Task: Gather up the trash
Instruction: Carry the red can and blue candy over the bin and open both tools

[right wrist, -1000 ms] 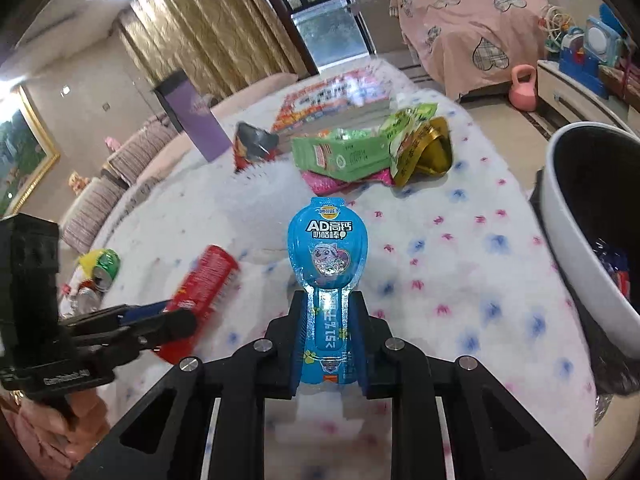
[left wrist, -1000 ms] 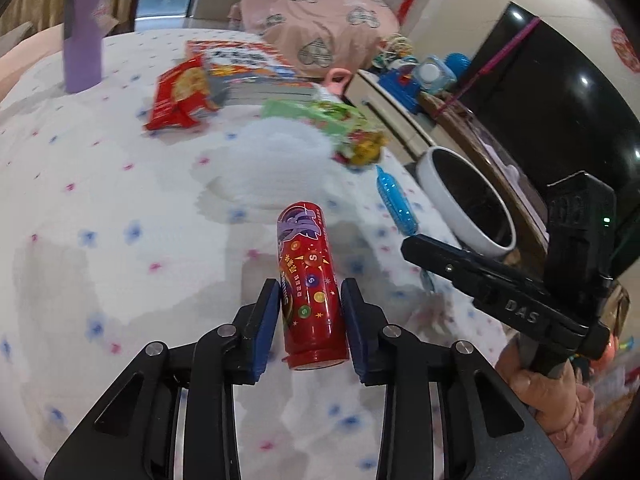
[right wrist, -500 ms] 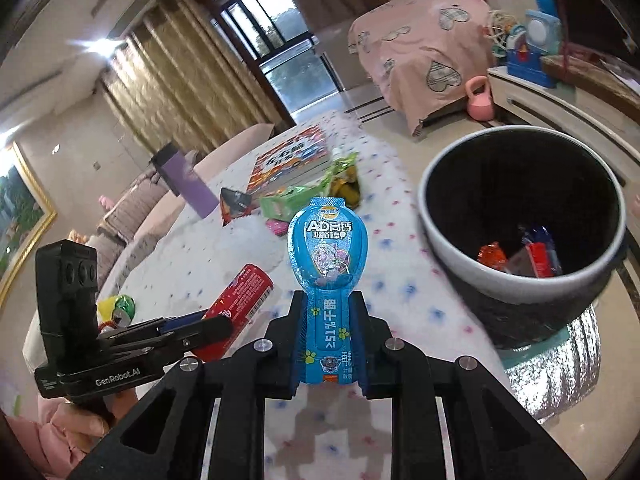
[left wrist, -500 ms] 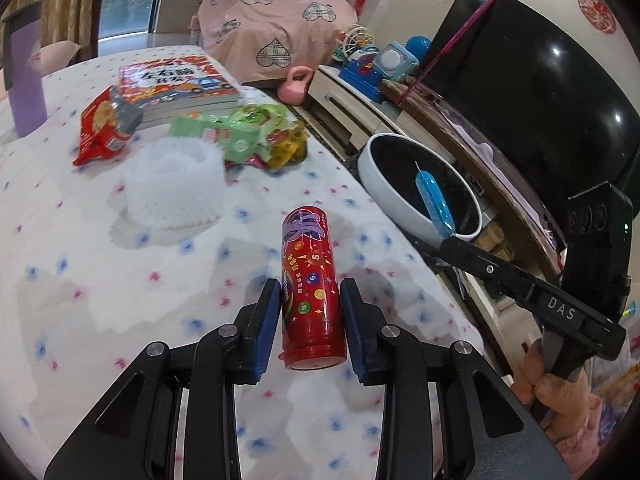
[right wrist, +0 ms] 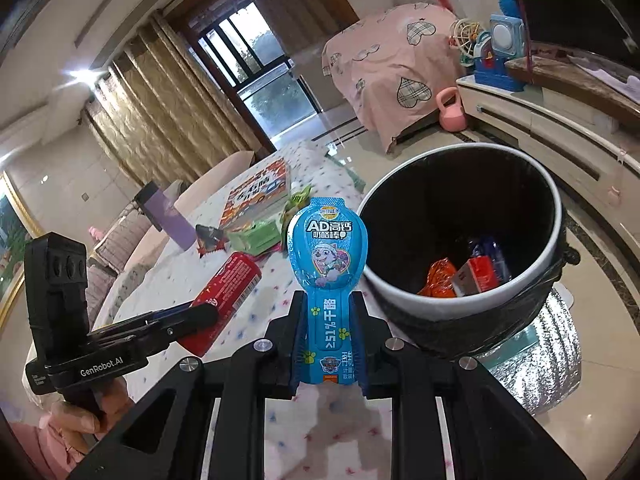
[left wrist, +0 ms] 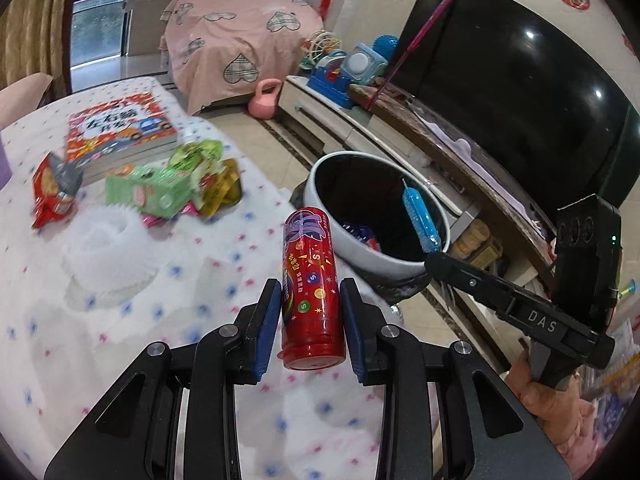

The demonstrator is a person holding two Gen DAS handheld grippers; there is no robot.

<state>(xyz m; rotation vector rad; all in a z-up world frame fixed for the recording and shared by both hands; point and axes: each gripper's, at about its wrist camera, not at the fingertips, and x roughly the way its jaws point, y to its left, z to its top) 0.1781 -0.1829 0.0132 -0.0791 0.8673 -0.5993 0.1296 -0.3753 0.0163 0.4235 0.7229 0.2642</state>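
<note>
Item 1, my left gripper (left wrist: 308, 320): blue pads pinch a red candy tube (left wrist: 310, 288) across its lower half. The tube points forward and sits lifted above the table edge, its far end near the rim of the trash bin (left wrist: 320, 204). In the right wrist view the same gripper (right wrist: 200, 314) shows from the side with the tube (right wrist: 228, 284) clamped in it.

Item 2, my right gripper (right wrist: 328, 332): pads pressed onto the stem of a blue cheese-stick wrapper (right wrist: 328, 256), which stands upright between them, its round printed head above the fingertips. In the left wrist view I see this wrapper (left wrist: 420, 220) held over the bin's open mouth, with the gripper (left wrist: 434, 258) just past the rim.

Item 3, trash bin (right wrist: 532, 272): white rim, black liner, standing on the floor beside the table. Inside lie an orange wrapper (right wrist: 438, 276), a red-and-grey carton (right wrist: 476, 276) and a dark blue packet (right wrist: 490, 250).

Item 4, table with dotted white cloth (left wrist: 120, 320): a white foam net (left wrist: 108, 256), a green snack packet (left wrist: 156, 190), a gold wrapper (left wrist: 224, 192) touching it, a red snack bag (left wrist: 52, 190), and a picture book (left wrist: 120, 128) behind them.

Item 5, surroundings: television (left wrist: 520, 80), pink kettlebell (left wrist: 264, 100) on the floor, a pink heart-print cover (left wrist: 240, 52).
</note>
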